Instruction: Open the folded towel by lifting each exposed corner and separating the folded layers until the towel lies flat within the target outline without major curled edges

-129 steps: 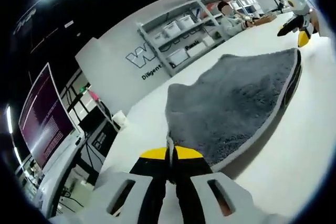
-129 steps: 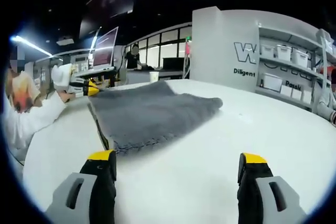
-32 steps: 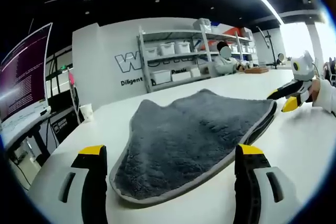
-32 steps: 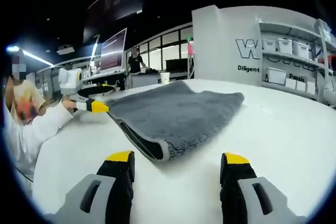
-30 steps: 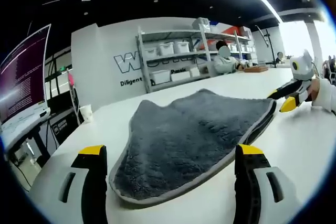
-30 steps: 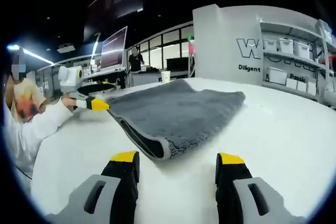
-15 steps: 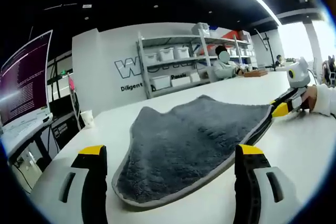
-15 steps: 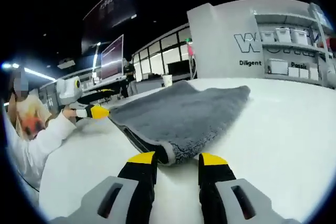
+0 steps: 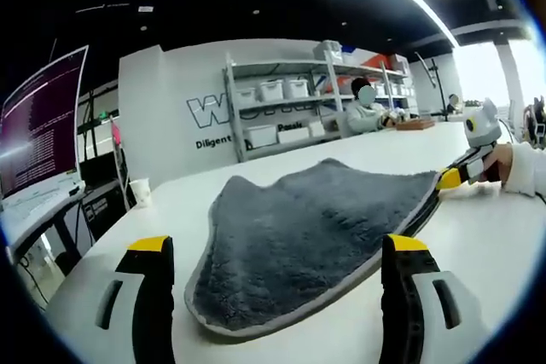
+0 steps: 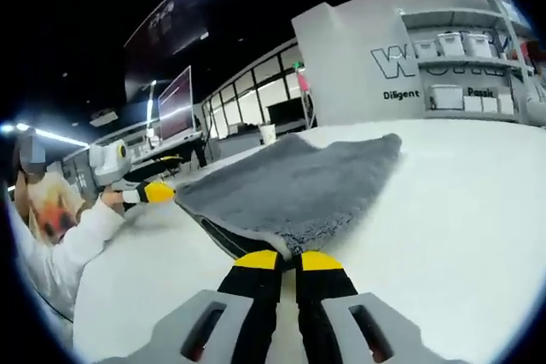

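A grey folded towel (image 9: 316,228) with a pale hem lies on the white table (image 9: 478,236). My left gripper (image 9: 275,246) stands open just short of the towel's near rounded corner, with nothing between its jaws. At the towel's far right corner is my right gripper (image 9: 452,178), held by a hand. In the right gripper view the towel (image 10: 299,181) spreads away from me, and my right gripper (image 10: 288,259) is shut on its near corner, where the folded layers show a dark gap. The left gripper (image 10: 158,191) sits by the towel's far left corner.
Shelves with white bins (image 9: 281,104) and a lettered wall (image 10: 409,66) stand beyond the table. A monitor (image 9: 43,134) is at the left and a paper cup (image 9: 139,187) near the table's far edge. A seated person (image 9: 367,112) is in the distance.
My right gripper's jaws have come together, from wide apart to shut on the towel's corner. My left gripper, shut on the towel's edge 4.3 s ago, now stands open.
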The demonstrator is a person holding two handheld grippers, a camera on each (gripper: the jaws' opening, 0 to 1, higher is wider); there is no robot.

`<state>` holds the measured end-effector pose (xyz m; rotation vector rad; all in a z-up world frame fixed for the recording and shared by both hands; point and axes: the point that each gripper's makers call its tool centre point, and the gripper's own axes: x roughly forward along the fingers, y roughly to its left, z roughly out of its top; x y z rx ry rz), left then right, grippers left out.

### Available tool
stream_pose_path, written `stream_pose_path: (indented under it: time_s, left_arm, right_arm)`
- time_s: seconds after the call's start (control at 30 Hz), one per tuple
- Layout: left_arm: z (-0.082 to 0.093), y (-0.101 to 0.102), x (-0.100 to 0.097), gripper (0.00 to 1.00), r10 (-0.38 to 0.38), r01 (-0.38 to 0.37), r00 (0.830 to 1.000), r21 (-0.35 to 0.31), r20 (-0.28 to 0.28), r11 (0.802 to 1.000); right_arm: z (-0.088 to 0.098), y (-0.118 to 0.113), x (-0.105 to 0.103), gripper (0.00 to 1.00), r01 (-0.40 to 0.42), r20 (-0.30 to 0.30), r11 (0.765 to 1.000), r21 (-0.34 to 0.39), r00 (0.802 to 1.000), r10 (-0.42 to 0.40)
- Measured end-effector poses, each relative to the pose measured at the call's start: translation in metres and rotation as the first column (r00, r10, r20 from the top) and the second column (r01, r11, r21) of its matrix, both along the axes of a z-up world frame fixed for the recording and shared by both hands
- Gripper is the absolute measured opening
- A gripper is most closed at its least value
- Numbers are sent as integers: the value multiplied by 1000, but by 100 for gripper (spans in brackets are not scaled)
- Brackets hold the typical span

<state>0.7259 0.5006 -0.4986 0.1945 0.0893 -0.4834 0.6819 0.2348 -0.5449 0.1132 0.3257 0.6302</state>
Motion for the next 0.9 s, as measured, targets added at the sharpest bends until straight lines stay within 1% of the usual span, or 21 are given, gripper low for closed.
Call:
stream_pose_path:
  time_s: [0.07, 0.17, 0.2, 0.33, 0.4, 0.53, 0.67, 0.9]
  left_arm:
    - [1, 1, 0, 100, 2, -2, 1000, -7, -1, 1000]
    - [2, 1, -1, 100, 3, -3, 1000, -20, 2, 1000]
    - [2, 1, -1, 100, 2, -2, 1000, -23, 3, 1000]
    - [3, 1, -1, 100, 2, -2, 1000, -26, 5, 1000]
    - [3, 2, -1, 100, 5, -5, 1000, -30, 4, 1000]
    - [3, 1, -1, 100, 2, -2, 1000, -32, 3, 999]
    - [3, 0, -1, 100, 0, 0, 1000, -34, 3, 999]
    - [2, -1, -1, 100, -7, 7, 1000, -35, -2, 999]
  right_arm:
    - [6, -4, 2, 0, 19, 20, 1000, -16, 1000, -18]
    - [18, -11, 6, 0, 60, 86, 996, -64, 995, -55]
    - [26, -13, 9, 0, 76, 120, 993, -90, 991, -65]
    - [54, -6, 15, 0, 94, 212, 986, -137, 975, -63]
    - [65, -1, 17, 0, 94, 243, 985, -145, 968, -56]
    - [86, 15, 24, 0, 77, 288, 986, -149, 957, -31]
    - [102, 32, 33, 0, 56, 321, 985, -166, 947, 1]
    - [114, 62, 44, 0, 10, 346, 980, -197, 936, 60]
